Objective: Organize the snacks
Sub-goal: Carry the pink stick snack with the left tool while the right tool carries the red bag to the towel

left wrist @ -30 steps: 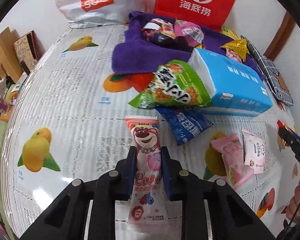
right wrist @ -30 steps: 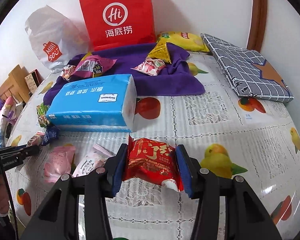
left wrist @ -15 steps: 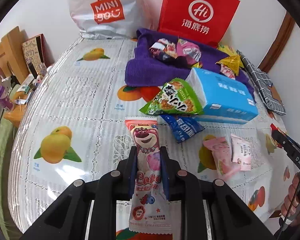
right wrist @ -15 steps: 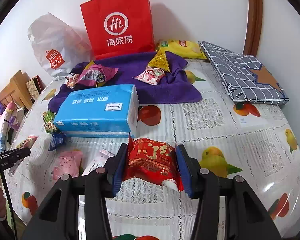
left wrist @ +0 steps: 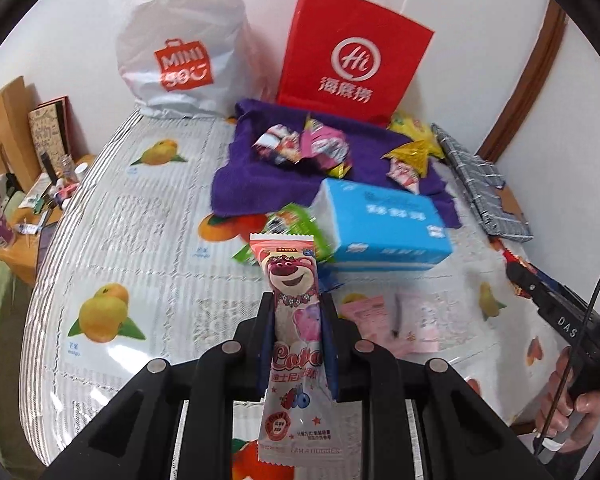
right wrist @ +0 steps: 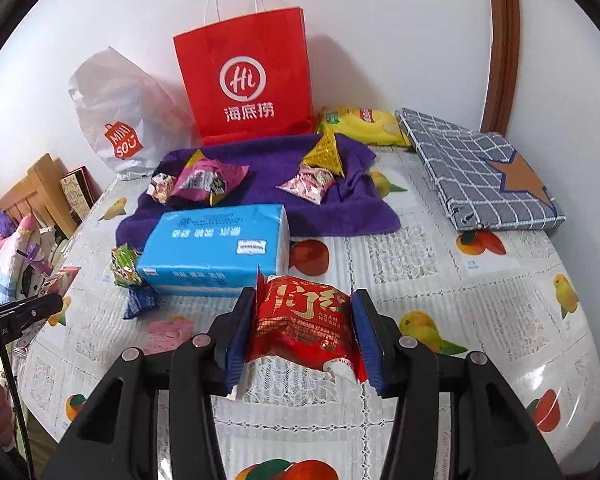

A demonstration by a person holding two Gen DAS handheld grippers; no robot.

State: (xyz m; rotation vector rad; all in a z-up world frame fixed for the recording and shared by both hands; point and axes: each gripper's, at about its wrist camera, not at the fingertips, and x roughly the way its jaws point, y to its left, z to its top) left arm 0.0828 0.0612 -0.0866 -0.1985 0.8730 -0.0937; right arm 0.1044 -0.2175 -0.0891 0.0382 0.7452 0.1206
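The left gripper [left wrist: 296, 344] is clamping a pink bear-printed snack packet [left wrist: 294, 308] between its pads, the packet standing up out of the jaws and hanging clear of the fruit-print tablecloth [left wrist: 140, 248]. The right gripper [right wrist: 304, 332] is pinching a red foil snack pack [right wrist: 304, 320], also off the cloth.

Judging progress: a few snacks are already lying on the purple towel [right wrist: 260, 200] at about twelve o'clock from both grippers, in front of the red paper bag [right wrist: 246, 80]: a crumpled pink-and-white wrapper group [right wrist: 198, 180] toward eleven, then a red-and-white packet [right wrist: 308, 184] and a gold triangular packet [right wrist: 326, 154] toward one. If the towel is the gathering spot, that part is looking done.

What is remaining, going left to right in the right wrist view: a green packet [right wrist: 124, 264] and a dark blue packet [right wrist: 140, 300] at ten o'clock, tucked against the blue tissue pack [right wrist: 220, 248], and pale pink packets [right wrist: 168, 332] at nine. The yellow bag [right wrist: 360, 122] is sitting off the towel at one o'clock. The two held packets are probably heading for the towel next.
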